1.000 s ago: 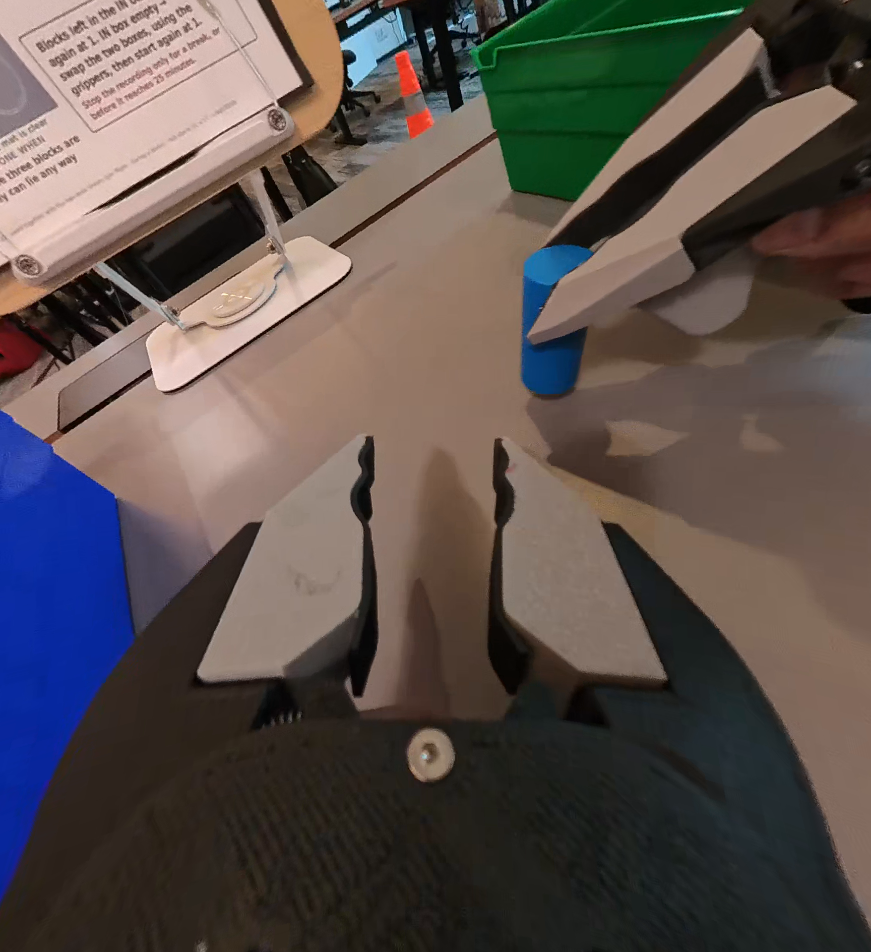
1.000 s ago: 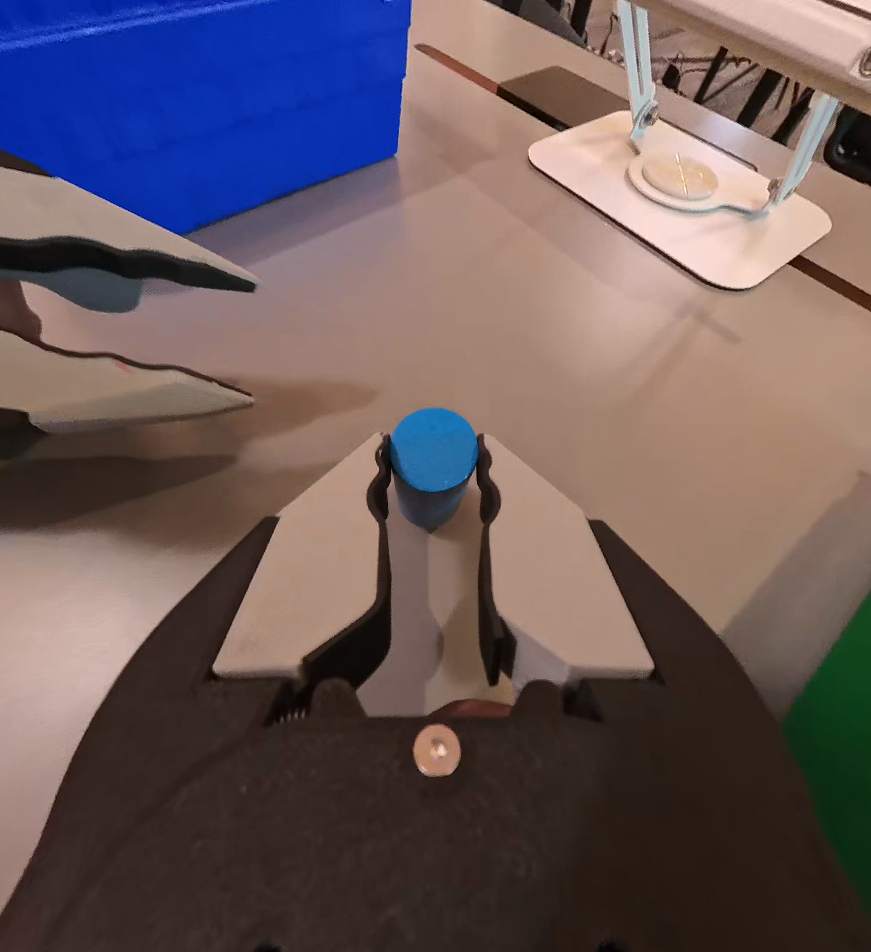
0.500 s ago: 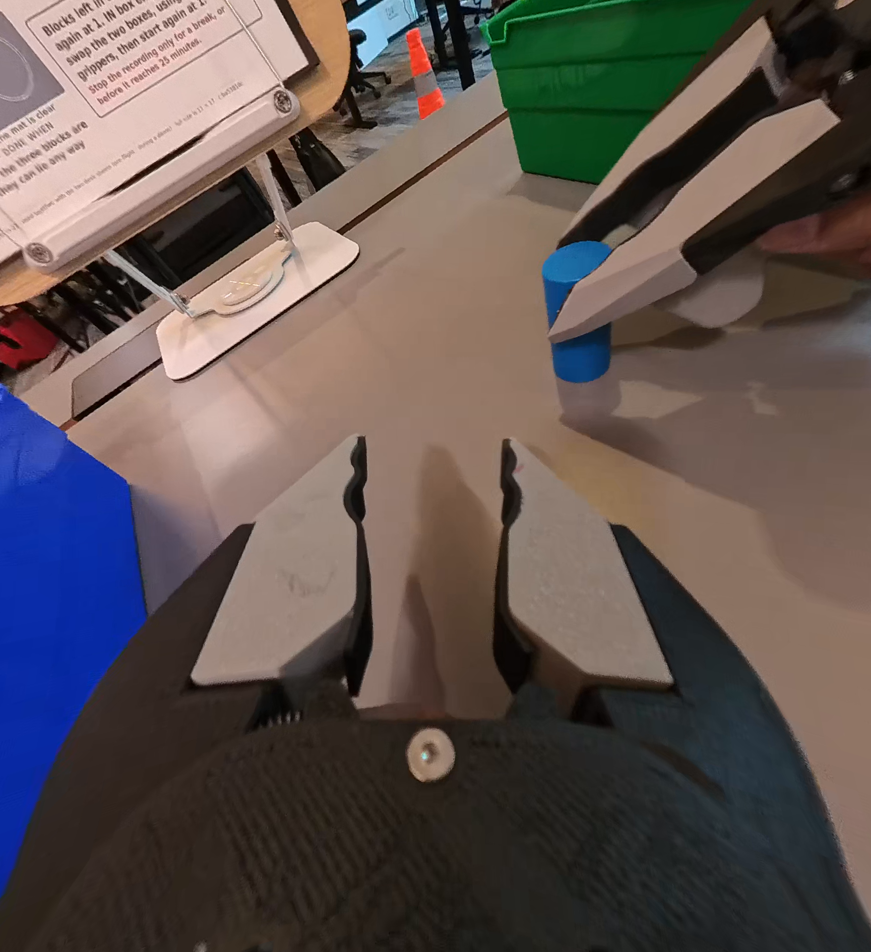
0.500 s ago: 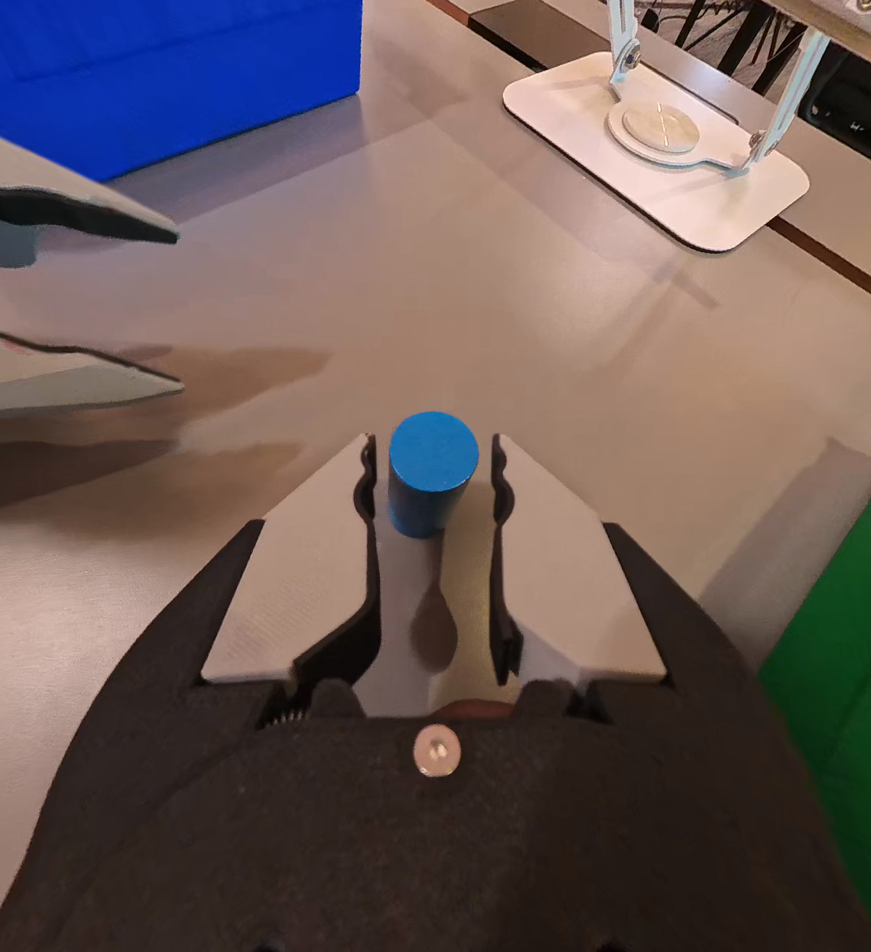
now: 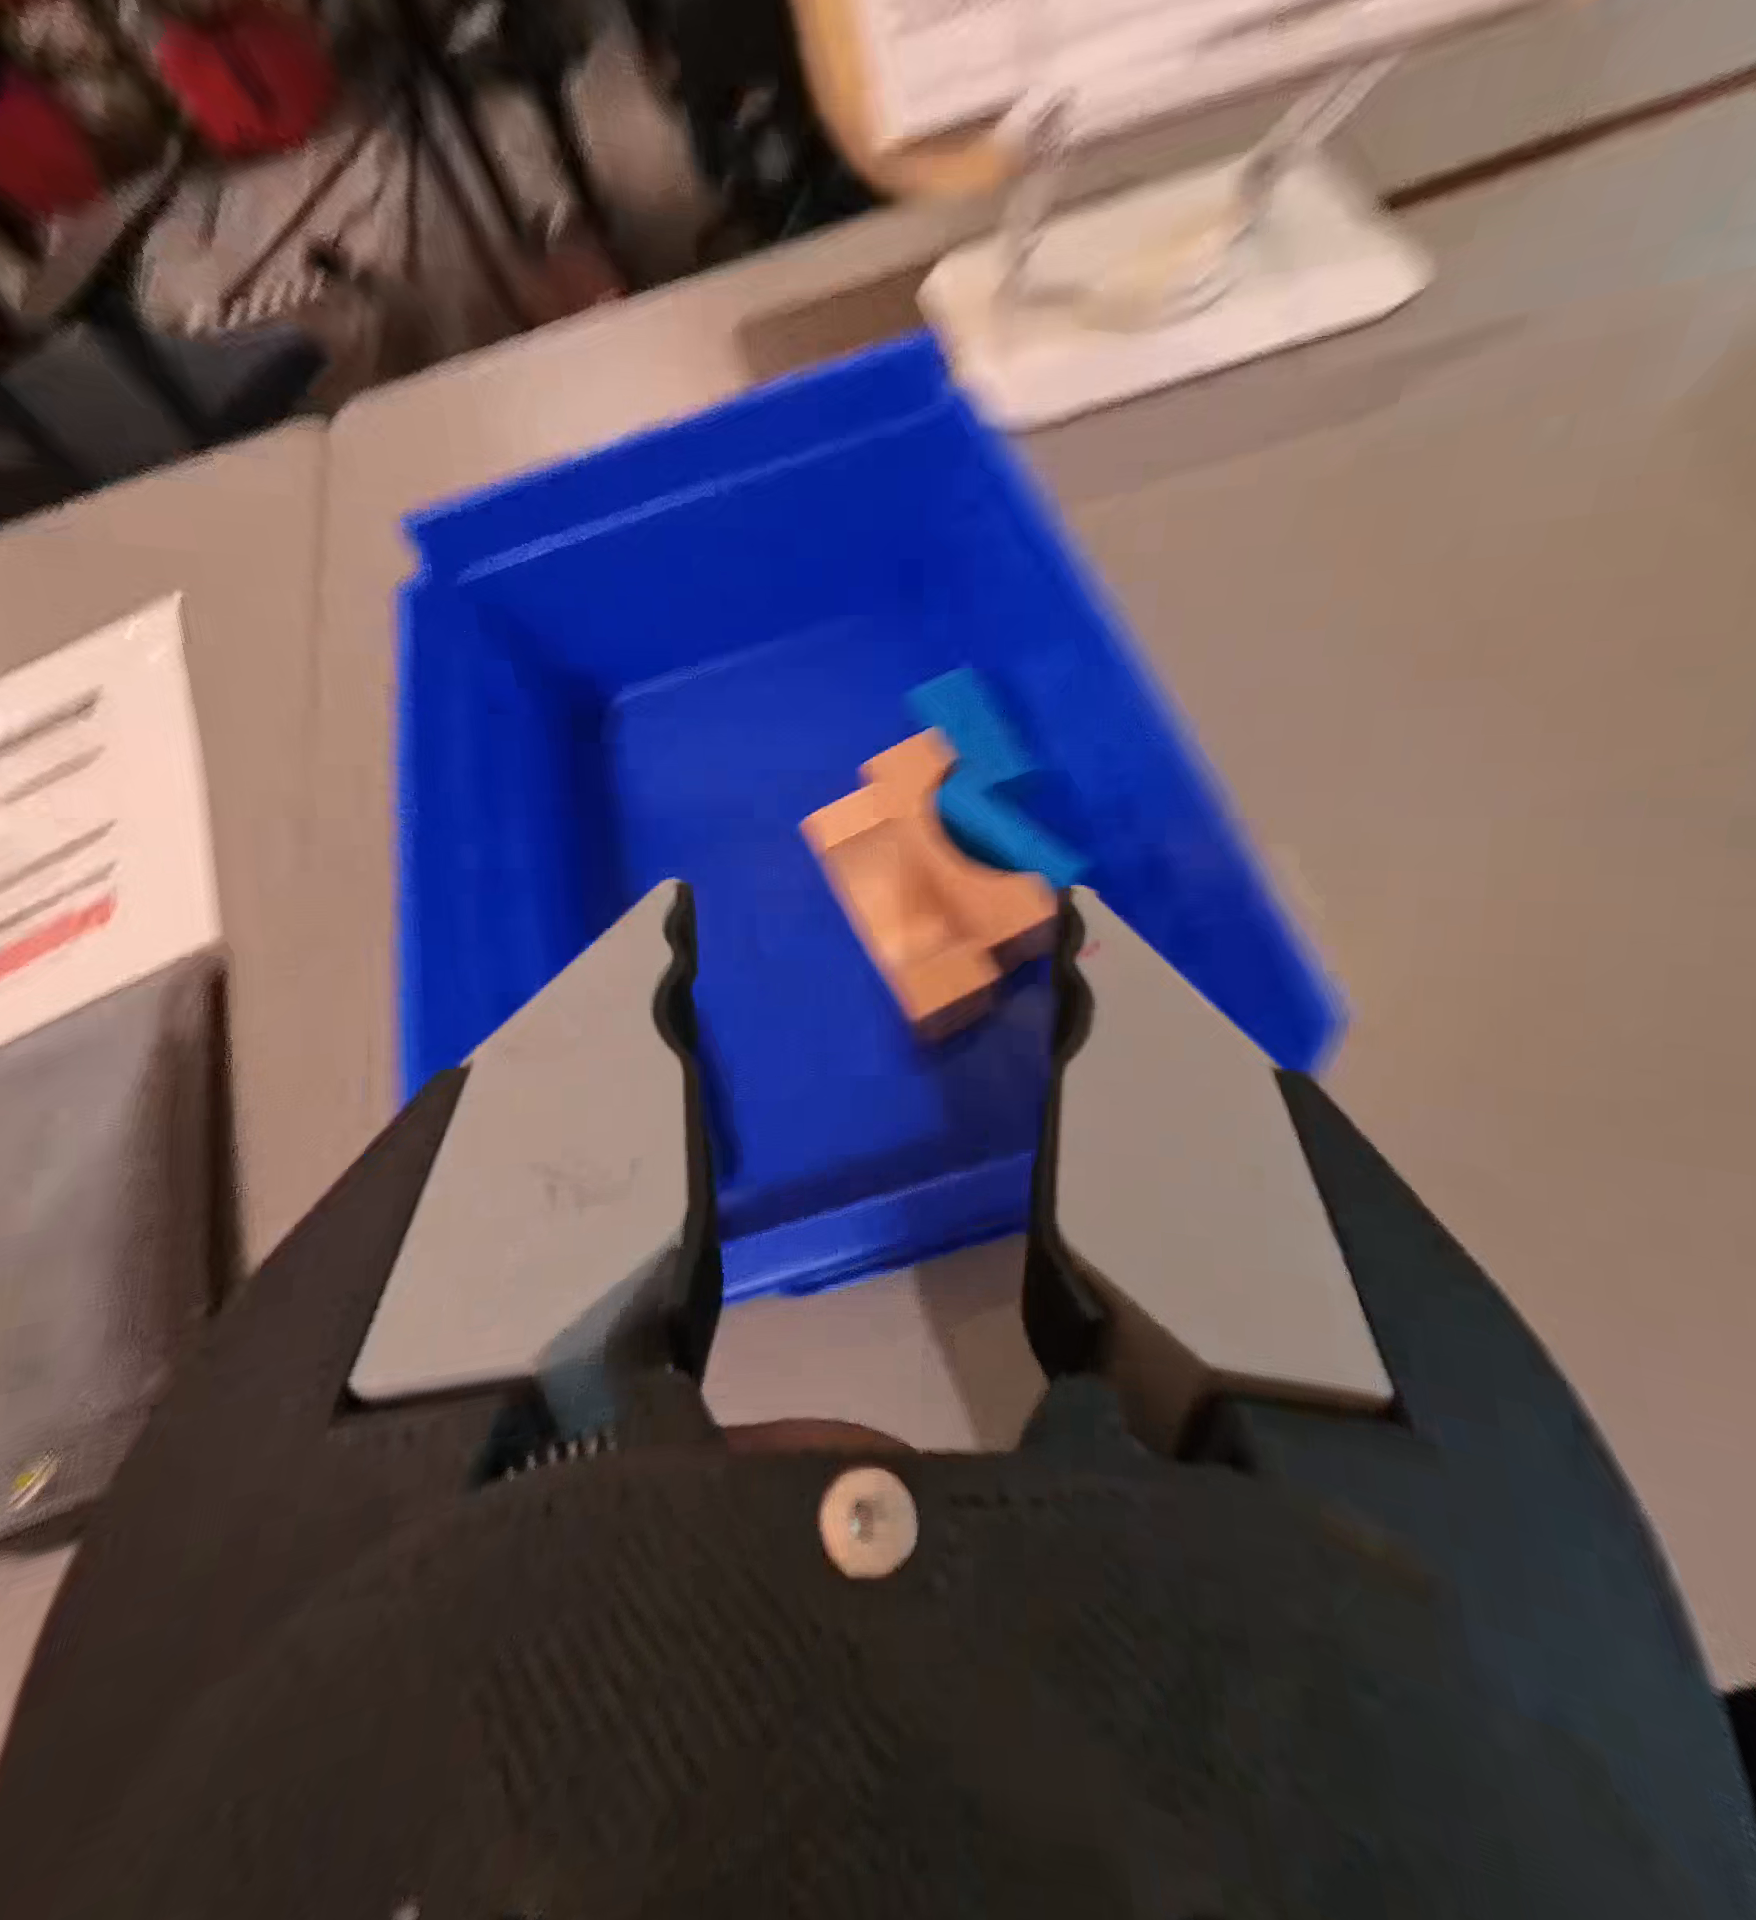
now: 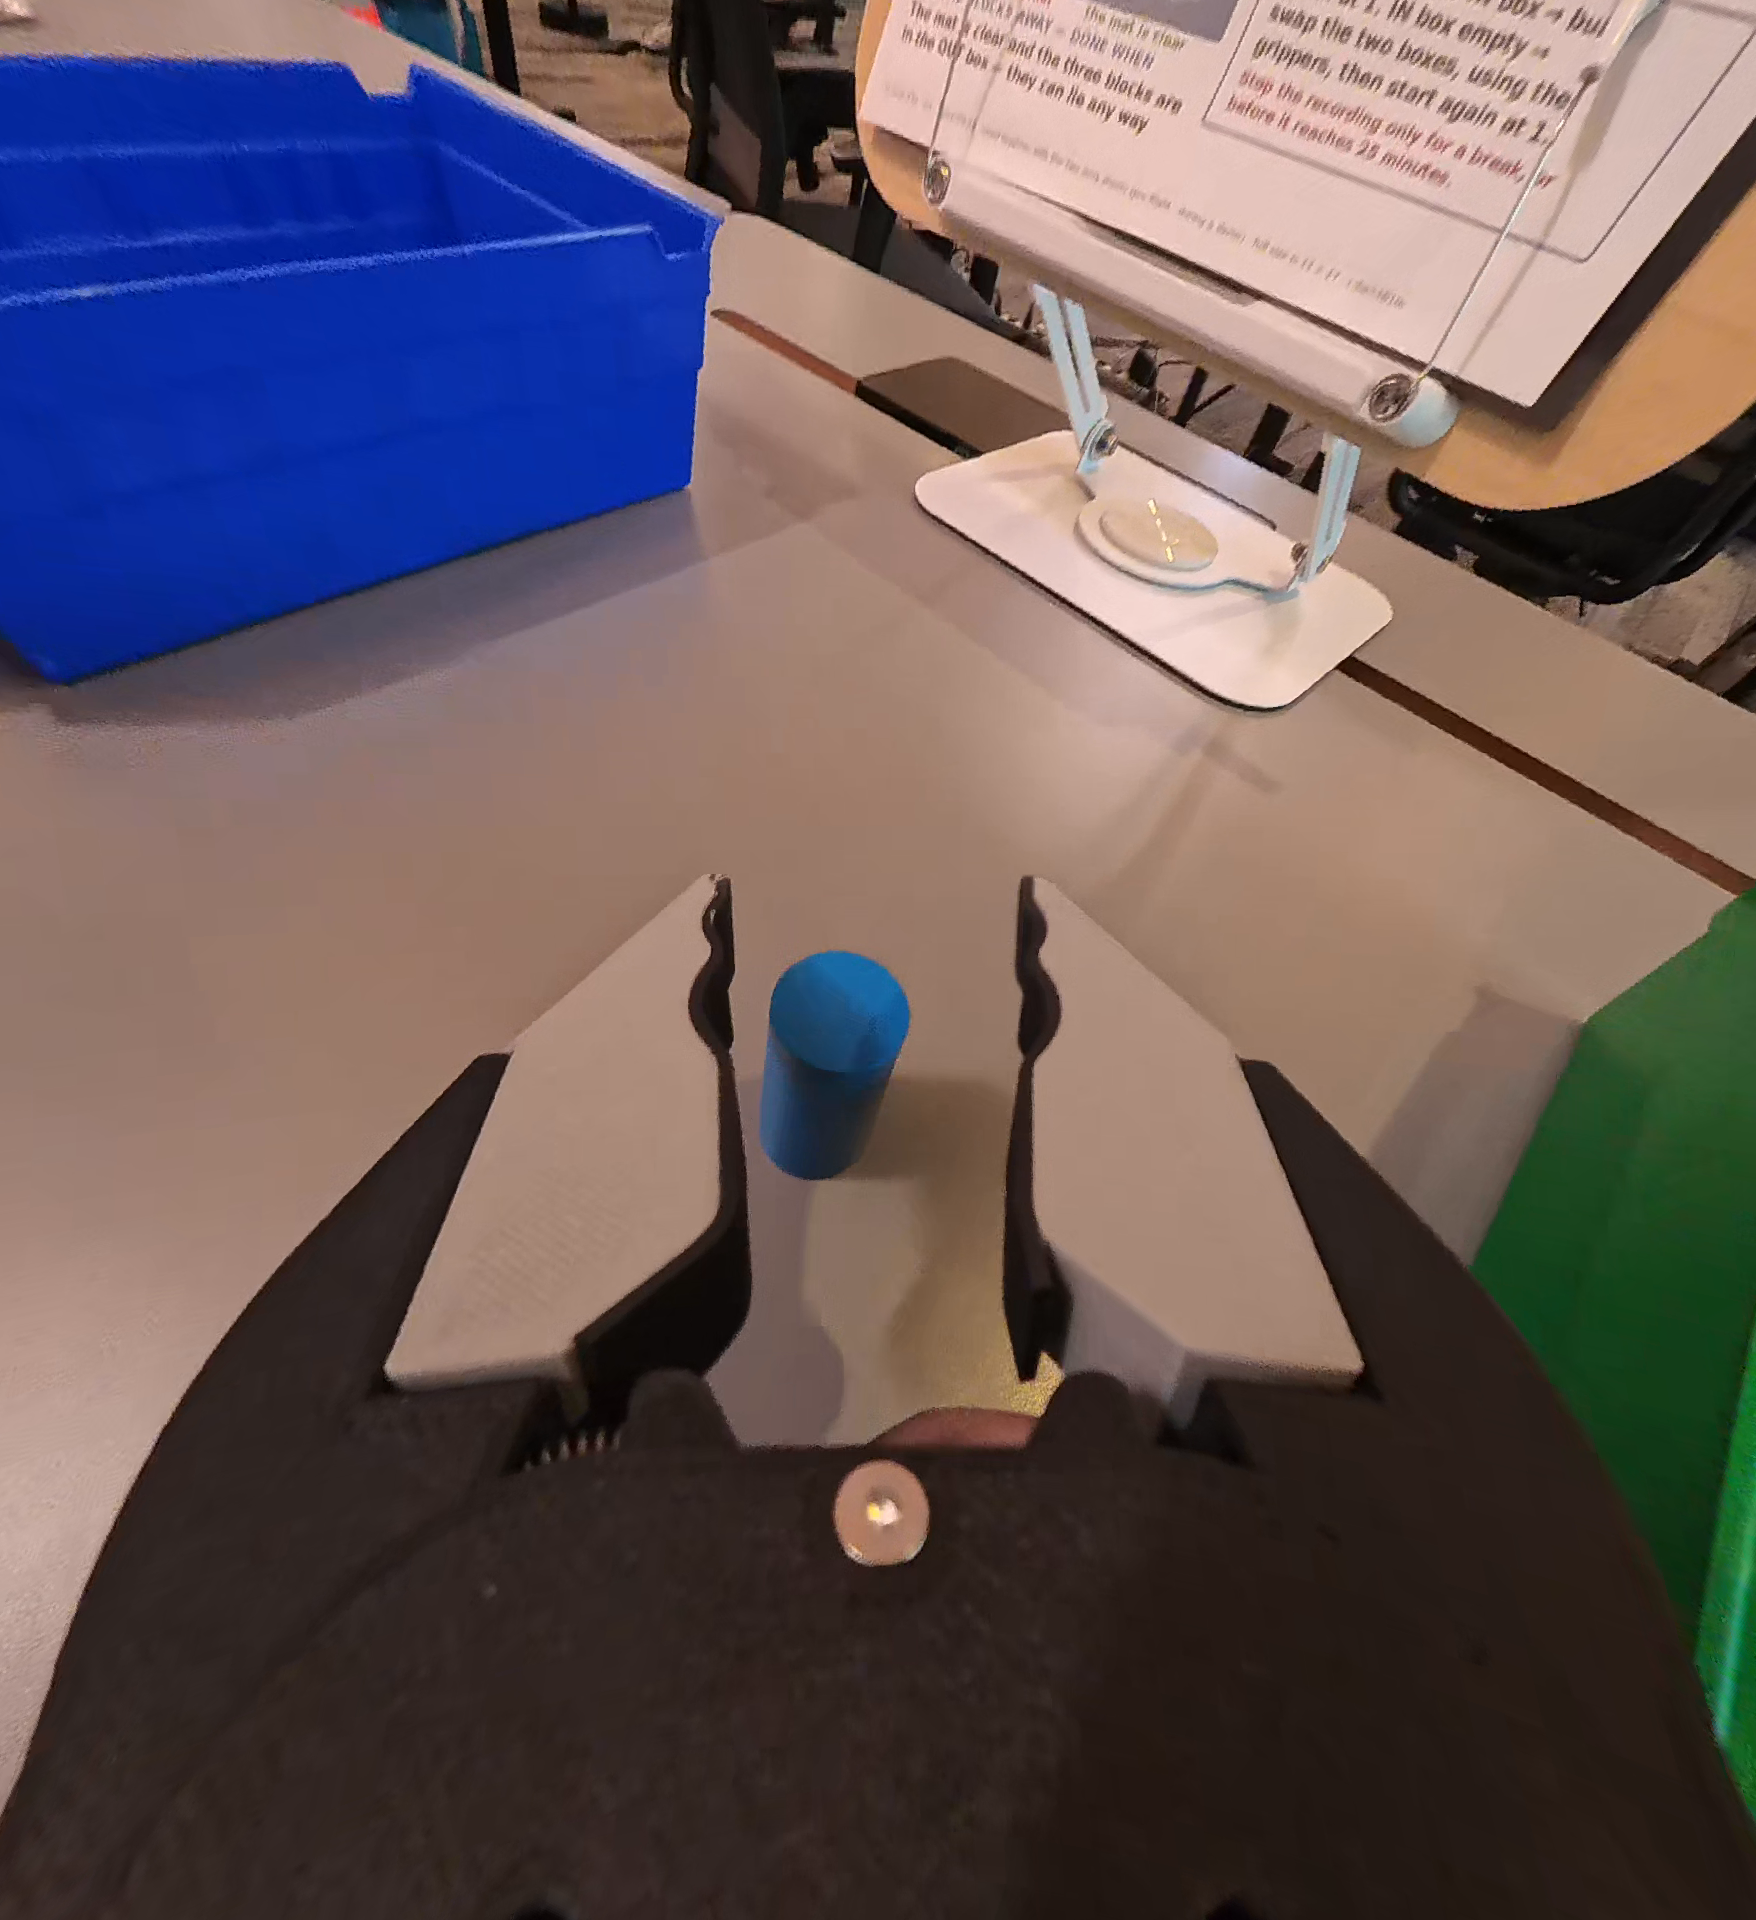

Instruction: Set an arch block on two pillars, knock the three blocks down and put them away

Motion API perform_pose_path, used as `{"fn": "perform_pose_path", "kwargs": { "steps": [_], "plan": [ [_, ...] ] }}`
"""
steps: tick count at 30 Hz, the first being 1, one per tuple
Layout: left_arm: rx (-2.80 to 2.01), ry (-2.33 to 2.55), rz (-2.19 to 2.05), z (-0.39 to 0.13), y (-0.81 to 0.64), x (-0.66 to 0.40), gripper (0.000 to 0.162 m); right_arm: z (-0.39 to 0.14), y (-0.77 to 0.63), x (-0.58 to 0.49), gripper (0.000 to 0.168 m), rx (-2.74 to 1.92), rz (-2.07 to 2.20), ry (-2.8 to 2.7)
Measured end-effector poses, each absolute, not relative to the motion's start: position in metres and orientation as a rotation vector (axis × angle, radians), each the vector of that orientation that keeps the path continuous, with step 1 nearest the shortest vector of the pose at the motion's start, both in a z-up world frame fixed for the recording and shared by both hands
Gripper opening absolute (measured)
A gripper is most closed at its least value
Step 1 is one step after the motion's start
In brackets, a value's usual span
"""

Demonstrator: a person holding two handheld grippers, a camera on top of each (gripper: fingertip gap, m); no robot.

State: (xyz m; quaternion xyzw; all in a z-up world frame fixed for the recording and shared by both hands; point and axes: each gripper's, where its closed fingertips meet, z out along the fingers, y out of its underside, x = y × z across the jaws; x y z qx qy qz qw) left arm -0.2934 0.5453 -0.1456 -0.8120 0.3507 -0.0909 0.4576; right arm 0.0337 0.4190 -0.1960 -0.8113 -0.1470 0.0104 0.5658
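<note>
A blue cylinder pillar [image 6: 832, 1065] stands upright on the grey table between the fingers of my right gripper [image 6: 869, 899], which is open and not touching it. My left gripper [image 5: 869, 904] is open and empty, held above the blue bin [image 5: 500, 831]. Inside that bin lie a tan wooden arch block [image 5: 921, 904] and a blue block [image 5: 988, 774], touching each other. The left wrist view is blurred by motion. The blue bin also shows in the right wrist view [image 6: 282, 416] at the far left.
A green bin [image 6: 1705, 1299] stands close on the right of the right gripper. A white stand [image 6: 1154, 582] with an instruction sheet is at the table's back. Papers [image 5: 22, 831] and a dark flat object [image 5: 74, 1247] lie left of the blue bin.
My right gripper opened wider and let go of the blue cylinder, which stays upright. My left gripper swung left and up over the blue bin and opened wider.
</note>
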Motion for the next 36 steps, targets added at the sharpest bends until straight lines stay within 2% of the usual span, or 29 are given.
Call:
{"fn": "perform_pose_path", "kwargs": {
  "steps": [3,7,10,11,15,16,21,24,27,33,36],
  "plan": [
    [-2.218,0.838,-0.099,-0.187,0.578,-0.328,0.072,-0.192,0.418,0.034,0.051,-1.889,0.027,-0.340],
    [-2.436,0.880,0.068,-0.239,0.593,-0.350,0.067,-0.191,0.418,0.033,0.051,-1.879,0.015,-0.349],
    [-2.497,0.895,0.149,-0.256,0.601,-0.355,0.026,-0.191,0.418,0.032,0.052,-1.879,0.011,-0.351],
    [-2.510,0.891,0.166,-0.259,0.603,-0.355,0.033,-0.191,0.418,0.031,0.052,-1.877,0.014,-0.354],
    [-2.620,0.919,0.103,-0.277,0.601,-0.349,0.038,-0.191,0.418,0.029,0.052,-1.877,0.015,-0.367],
    [-2.647,0.922,0.048,-0.279,0.598,-0.345,0.032,-0.192,0.418,0.029,0.052,-1.878,0.010,-0.370],
    [-2.656,0.995,-0.003,-0.279,0.594,-0.343,0.031,-0.189,0.418,0.027,0.051,-1.867,0.007,-0.379],
    [-2.524,1.071,0.099,-0.268,0.599,-0.344,0.030,-0.187,0.417,0.027,0.051,-1.857,0.006,-0.377],
    [-2.297,1.076,0.175,-0.233,0.607,-0.332,0.030,-0.187,0.417,0.026,0.050,-1.855,0.012,-0.376],
    [-1.808,1.004,-0.328,-0.124,0.559,-0.227,0.029,-0.178,0.416,0.029,0.050,-1.809,-0.014,-0.367],
    [-1.594,1.064,-0.561,-0.093,0.502,-0.160,0.029,-0.168,0.414,0.035,0.049,-1.761,-0.019,-0.329]
  ]
}}
